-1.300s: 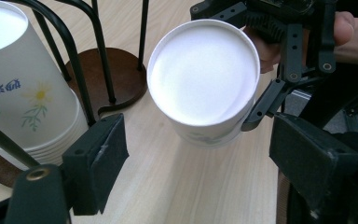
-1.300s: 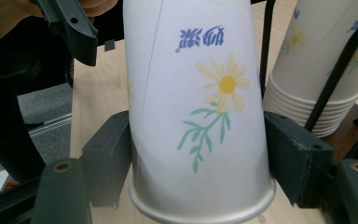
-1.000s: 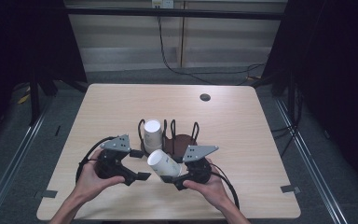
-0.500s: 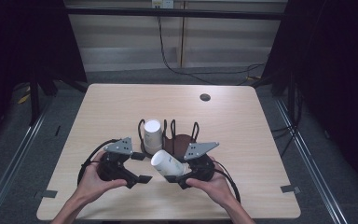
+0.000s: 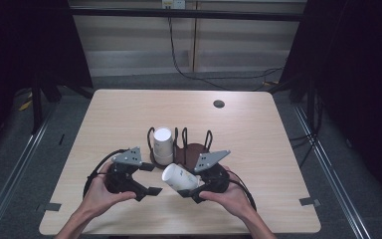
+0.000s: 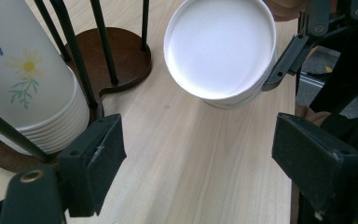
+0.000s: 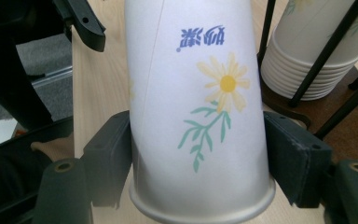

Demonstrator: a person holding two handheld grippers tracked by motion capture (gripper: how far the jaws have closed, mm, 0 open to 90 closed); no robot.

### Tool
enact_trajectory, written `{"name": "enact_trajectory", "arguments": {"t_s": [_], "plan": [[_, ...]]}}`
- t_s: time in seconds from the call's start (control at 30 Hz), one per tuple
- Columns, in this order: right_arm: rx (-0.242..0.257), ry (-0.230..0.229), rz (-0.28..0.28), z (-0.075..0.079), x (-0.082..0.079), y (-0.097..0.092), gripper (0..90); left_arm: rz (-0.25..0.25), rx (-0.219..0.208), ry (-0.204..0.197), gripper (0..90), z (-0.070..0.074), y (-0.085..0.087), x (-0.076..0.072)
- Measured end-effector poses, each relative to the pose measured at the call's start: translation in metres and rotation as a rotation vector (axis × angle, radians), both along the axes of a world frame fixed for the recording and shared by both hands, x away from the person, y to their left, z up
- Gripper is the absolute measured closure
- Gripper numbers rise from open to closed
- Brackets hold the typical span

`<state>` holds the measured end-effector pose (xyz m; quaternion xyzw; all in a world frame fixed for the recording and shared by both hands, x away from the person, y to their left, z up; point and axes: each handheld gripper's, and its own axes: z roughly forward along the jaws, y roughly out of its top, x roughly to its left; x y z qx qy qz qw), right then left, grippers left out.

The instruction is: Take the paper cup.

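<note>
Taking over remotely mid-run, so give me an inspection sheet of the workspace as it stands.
Surface: wooden table, bare apart from a dark round spot near the far edge.
Job's things: stack of cups upside down in the wire holder; single cup tilted, bottom toward the left gripper.
Clutter: nothing seen.
Grippers: left gripper open, apart from the cup; right gripper clamped on the single cup.
Cables: black loops trail from each gripper.
Surroundings: dark curtains, wall cable.

Looks like a lab/test rig: bare wooden table w/ dark curtains, metal rails & taped floor
</note>
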<state>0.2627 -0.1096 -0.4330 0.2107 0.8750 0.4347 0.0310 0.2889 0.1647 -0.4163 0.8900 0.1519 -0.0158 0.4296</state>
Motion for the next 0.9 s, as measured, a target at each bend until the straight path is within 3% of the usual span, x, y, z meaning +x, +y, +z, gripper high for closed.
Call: {"name": "enact_trajectory", "arguments": {"t_s": [0.57, 0.7, 0.9], "plan": [[-0.082, 0.005, 0.037, 0.0025, -0.0006, 0.0047, 28.5, -0.027, 0.018, 0.006, 17.2, -0.0033, -0.0046, -0.0031], [-0.125, 0.011, 0.044, 0.002, -0.0005, 0.0052, 28.5, -0.027, 0.028, 0.006, 17.2, -0.0037, -0.006, -0.0048], [-0.141, 0.011, 0.046, 0.0044, -0.0014, 0.0038, 28.5, -0.042, 0.028, 0.001, 17.3, -0.0037, -0.0093, -0.0067]]}}
